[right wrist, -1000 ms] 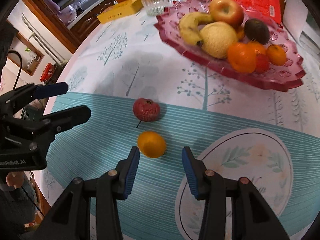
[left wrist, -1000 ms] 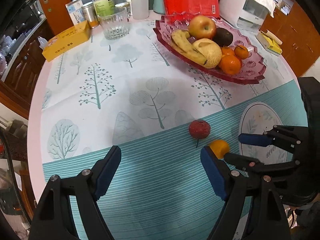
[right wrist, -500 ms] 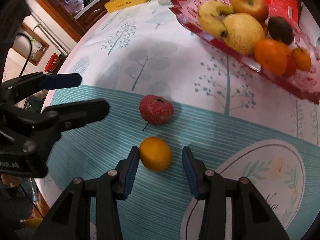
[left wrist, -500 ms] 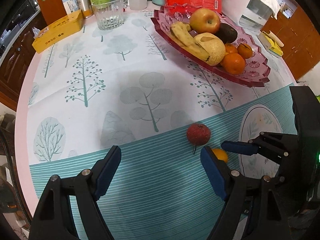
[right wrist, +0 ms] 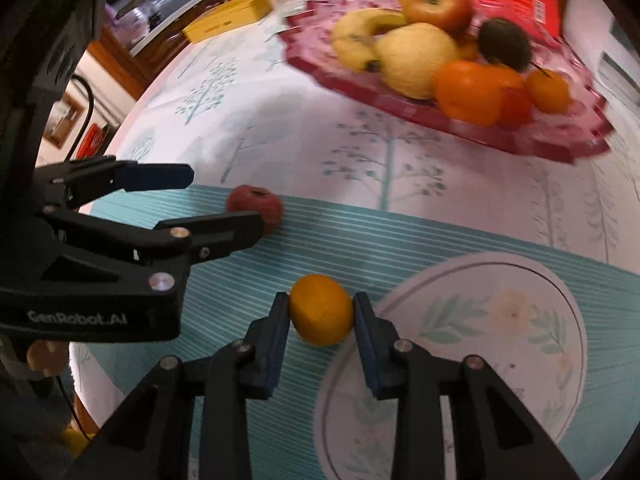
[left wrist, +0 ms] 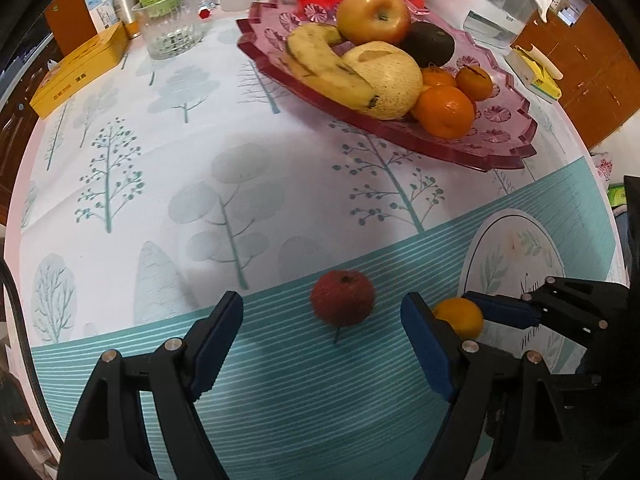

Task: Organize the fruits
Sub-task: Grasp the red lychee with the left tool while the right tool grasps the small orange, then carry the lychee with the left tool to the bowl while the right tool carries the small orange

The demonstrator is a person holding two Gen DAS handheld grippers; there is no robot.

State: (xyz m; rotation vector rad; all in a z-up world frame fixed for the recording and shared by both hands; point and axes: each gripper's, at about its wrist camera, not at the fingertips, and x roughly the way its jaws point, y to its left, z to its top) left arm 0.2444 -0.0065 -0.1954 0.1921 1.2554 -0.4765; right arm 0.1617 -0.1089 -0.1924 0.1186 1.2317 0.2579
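Worktop (left wrist: 120, 184) with tree-print cloth | right claw (right wrist: 321, 316) clamped on orange (right wrist: 322, 309) | left claw (left wrist: 322, 326) spread wide around red fruit (left wrist: 343, 298) | risk: round orange squeezed out, rolling away

Home dining rm: tablecloth (left wrist: 168, 184), fruit dish (left wrist: 496, 136), wood cabinets (left wrist: 592, 80).

Two grippers, one fruit tray (left wrist: 500, 152), one drinking glass (left wrist: 170, 28), one yellow box (left wrist: 76, 70)
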